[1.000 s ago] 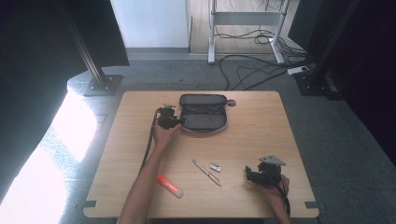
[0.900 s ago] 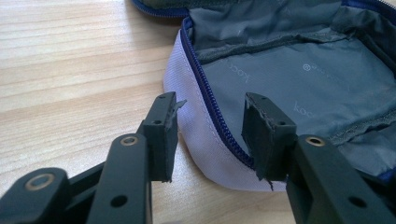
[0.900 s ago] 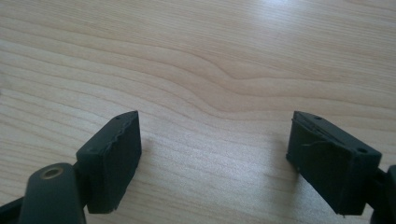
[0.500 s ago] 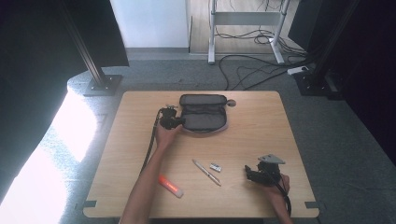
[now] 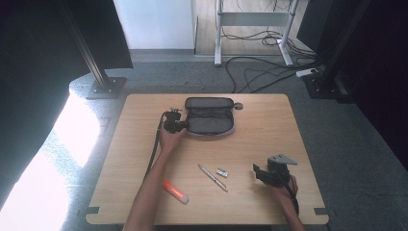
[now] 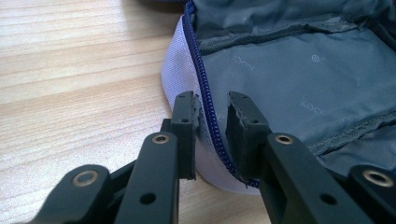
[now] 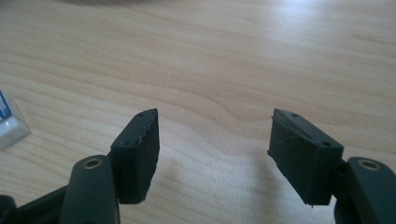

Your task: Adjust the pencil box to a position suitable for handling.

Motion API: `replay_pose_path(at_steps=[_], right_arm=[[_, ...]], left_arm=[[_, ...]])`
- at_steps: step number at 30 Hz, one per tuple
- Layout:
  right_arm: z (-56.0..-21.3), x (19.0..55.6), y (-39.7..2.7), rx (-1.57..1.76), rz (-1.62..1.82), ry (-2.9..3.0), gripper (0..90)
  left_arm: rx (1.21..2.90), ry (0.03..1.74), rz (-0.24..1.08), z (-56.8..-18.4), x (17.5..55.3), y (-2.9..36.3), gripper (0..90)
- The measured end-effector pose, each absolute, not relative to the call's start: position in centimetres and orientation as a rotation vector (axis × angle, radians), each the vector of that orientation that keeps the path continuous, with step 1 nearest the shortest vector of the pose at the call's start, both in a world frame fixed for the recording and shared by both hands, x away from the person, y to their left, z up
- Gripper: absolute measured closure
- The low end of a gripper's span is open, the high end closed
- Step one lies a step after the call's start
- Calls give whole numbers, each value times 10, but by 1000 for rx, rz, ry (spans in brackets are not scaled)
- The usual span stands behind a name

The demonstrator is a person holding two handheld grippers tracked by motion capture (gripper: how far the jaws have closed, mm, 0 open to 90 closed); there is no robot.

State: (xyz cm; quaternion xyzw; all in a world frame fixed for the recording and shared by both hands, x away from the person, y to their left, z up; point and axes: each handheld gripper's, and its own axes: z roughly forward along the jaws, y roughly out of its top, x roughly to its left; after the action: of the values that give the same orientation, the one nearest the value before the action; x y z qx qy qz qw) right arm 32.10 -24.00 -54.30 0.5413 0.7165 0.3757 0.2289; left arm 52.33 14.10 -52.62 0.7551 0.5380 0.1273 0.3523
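From above: I am holding my left gripper at the left end of the open grey case, which is lying at the far middle of the table. My right gripper is hovering near the right front edge, with a pen and a small eraser lying to its left and an orange marker nearer the front edge.

Left gripper view: my left gripper is straddling the case's rim, one jaw outside the pale wall, the other over the grey lining, the blue zipper running between them. The jaws have just been closing; a narrow gap is showing around the zipper.

Right gripper view: my right gripper is standing wide apart over bare wood, its jaws having just been narrowing with nothing between them. The eraser is peeking in at the left edge.
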Motion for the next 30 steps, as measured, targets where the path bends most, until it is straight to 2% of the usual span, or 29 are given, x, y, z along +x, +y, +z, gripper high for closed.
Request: replay_pose_path(at_steps=[18, 30], right_arm=[[-505, 362, -216, 1393, 1123, 1999, 399], [-502, 395, -204, 1388, 1142, 2024, 413]], left_arm=[[1944, 1401, 319, -527, 523, 144, 777], [1936, 1398, 303, -528, 523, 146, 774]])
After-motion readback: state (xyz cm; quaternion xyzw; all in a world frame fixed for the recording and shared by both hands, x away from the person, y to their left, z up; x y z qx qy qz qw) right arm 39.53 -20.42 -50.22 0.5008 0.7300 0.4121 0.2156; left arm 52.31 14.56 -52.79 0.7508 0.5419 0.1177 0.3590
